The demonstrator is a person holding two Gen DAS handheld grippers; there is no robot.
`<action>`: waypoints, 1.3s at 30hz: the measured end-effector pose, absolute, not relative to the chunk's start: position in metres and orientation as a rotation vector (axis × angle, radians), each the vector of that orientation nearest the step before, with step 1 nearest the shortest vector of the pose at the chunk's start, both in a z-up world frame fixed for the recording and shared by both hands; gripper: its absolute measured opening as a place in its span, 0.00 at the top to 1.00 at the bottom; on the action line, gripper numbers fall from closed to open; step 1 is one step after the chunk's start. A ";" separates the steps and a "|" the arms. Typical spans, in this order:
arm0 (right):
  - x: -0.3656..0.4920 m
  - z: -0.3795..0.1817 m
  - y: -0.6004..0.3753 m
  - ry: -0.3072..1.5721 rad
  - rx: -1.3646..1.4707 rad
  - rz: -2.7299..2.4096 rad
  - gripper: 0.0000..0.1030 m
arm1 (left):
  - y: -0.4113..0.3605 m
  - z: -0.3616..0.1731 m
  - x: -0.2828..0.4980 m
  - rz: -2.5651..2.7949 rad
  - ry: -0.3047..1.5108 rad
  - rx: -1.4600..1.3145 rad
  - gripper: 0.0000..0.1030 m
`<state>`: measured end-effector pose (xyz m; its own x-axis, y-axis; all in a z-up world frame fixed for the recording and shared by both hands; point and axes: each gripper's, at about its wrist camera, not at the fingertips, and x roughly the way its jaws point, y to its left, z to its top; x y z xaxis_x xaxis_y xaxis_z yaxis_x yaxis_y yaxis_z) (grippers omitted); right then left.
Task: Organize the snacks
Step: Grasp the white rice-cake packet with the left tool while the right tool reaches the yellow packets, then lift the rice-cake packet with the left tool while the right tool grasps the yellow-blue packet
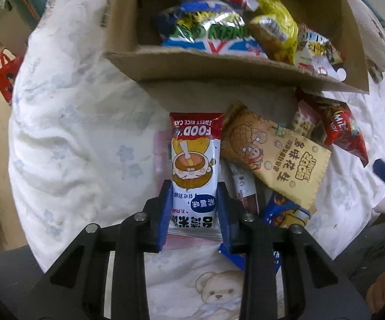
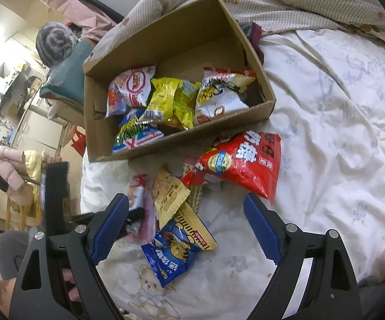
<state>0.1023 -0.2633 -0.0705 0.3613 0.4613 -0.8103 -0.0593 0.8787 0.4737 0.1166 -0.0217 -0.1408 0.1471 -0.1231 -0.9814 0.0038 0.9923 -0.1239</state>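
Left gripper (image 1: 194,208) is clamped across the lower end of a white-and-red sweet rice cake packet (image 1: 195,165), blue pads pressing both long edges, packet pointing away toward the box. Right gripper (image 2: 185,229) hangs with fingers spread wide, holding nothing, above the loose pile on the bed sheet (image 2: 326,106). Directly under it: a blue snack bag (image 2: 169,253), then a tan peanut packet (image 2: 169,196) overlapping it, then a large red bag (image 2: 242,164) lying just short of the box. Beyond the pile sits the cardboard box (image 2: 248,37), near wall touching the sheet, already holding several bags: yellow ones in the middle, a white-and-red one at the left, a blue-and-green one against the near wall. Judgement: the step in hand is carrying the rice cake packet into the box. To do it well, raise the packet enough that its far end clears the near cardboard wall, carry it over an unfilled patch toward the back, and release only once it is past the rim, so it drops flat instead of catching on the edge.
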 end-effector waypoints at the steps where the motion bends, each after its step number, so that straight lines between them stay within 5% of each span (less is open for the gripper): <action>1: 0.102 -0.072 -0.262 1.171 0.394 0.353 0.13 | -0.019 -0.136 0.115 -0.082 1.414 -0.103 0.73; 17: 0.103 -0.148 -0.187 1.506 0.109 0.461 0.14 | 0.007 -0.071 0.083 -0.065 1.266 -0.100 0.73; 23: 0.096 -0.154 -0.170 1.514 0.021 0.499 0.34 | 0.007 -0.073 0.079 -0.066 1.265 -0.106 0.73; 24: 0.093 -0.153 -0.168 1.505 0.003 0.502 0.41 | 0.007 -0.075 0.081 -0.066 1.264 -0.106 0.73; 25: 0.091 -0.151 -0.168 1.501 -0.007 0.508 0.57 | 0.007 -0.075 0.081 -0.065 1.261 -0.104 0.73; 39: 0.085 -0.130 -0.191 1.453 0.070 0.527 0.69 | 0.008 -0.075 0.079 -0.045 1.246 -0.086 0.73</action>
